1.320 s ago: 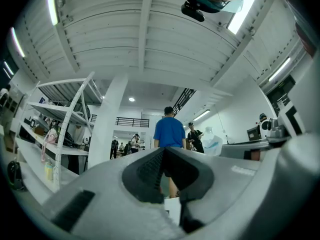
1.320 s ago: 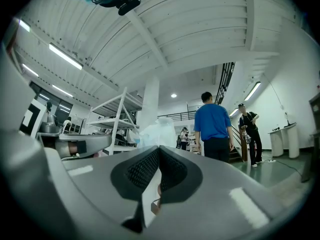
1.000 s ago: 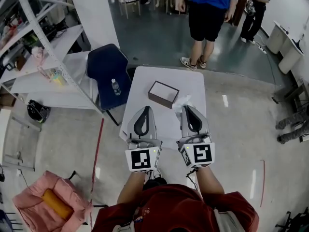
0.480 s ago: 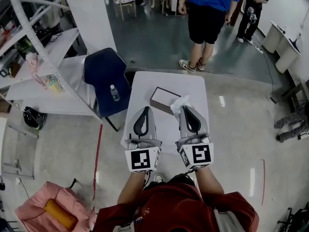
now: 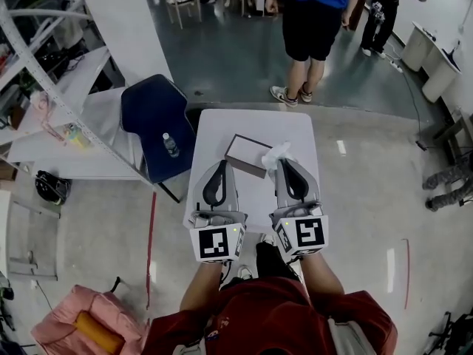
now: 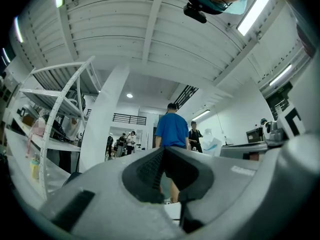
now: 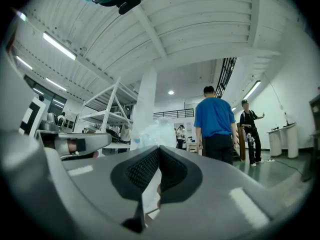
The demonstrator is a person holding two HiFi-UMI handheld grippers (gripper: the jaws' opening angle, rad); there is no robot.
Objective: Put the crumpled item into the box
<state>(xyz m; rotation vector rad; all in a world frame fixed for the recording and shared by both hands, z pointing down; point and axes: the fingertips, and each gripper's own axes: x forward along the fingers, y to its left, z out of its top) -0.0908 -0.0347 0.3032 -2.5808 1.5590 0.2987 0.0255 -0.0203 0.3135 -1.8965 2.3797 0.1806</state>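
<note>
While the R tool [image 5: 285, 164] is gripping the crumpled item [image 5: 276, 154], its jaws are pressing together on the white material, w/ the bulk of the wad bunching out past the tips. The L tool [image 5: 219, 166] is hanging alongside, jaws clenched tip to tip w/ nothing between them; it is taking no part in the carry. Both tools are hovering over the near half of the worktop [image 5: 247, 120], pointing away from the operator.

The item is sitting just beside the near-R corner of the box [image 5: 246, 154], apparently off the worktop surface. The box is lying a little beyond and L of the R tool's tips. It is showing a dark rim and a pale interior, so it appears open-topped and empty.

Status: pick-up is looking complete and transfer is looking well advanced, but the item is not yet over the opening. Remaining, by est.: shifting the R tool L and fwd, lowering, then releasing.

Farther off, a blue chair [image 5: 151, 113] is carrying a bottle [image 5: 170, 145], and a bystander [image 5: 310, 21] is standing past the far edge.
</note>
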